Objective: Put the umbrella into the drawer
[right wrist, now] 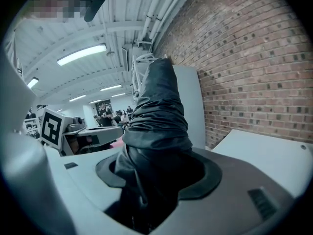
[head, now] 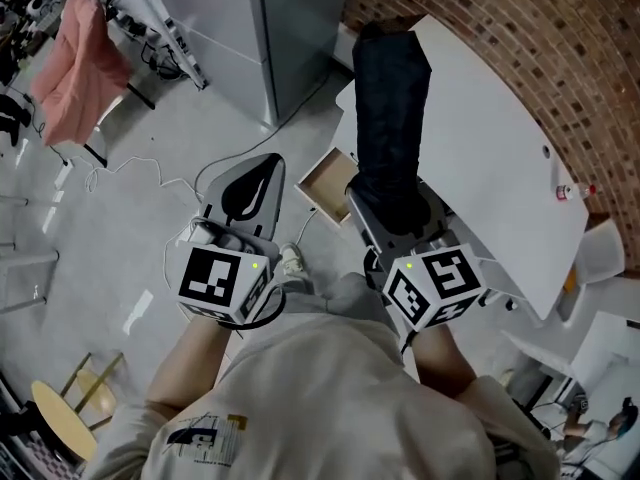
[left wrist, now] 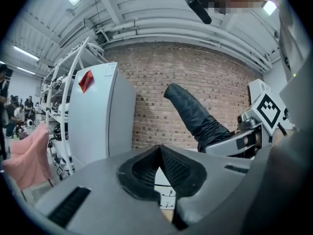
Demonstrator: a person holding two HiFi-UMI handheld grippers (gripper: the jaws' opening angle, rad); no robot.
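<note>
Umbrella [right wrist: 155, 116] gripped in right tool [right wrist: 161, 177], drawer [head: 325, 186] seen from head view

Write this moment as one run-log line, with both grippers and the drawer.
right gripper: shut on umbrella | left gripper: shut, empty | drawer: open, umbrella not yet inside

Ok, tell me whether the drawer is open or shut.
Open: the drawer juts out from under the white table, its wooden inside showing.

My right gripper's [right wrist: 157, 170] shells are smooth matt grey plastic; my left gripper's [left wrist: 159, 151] pads are ribbed and black. The umbrella [right wrist: 156, 116] is creased black cloth. At two o'clock is a rough brick wall [right wrist: 254, 58]; the drawer [head: 326, 182] looks like pale wood.
</note>
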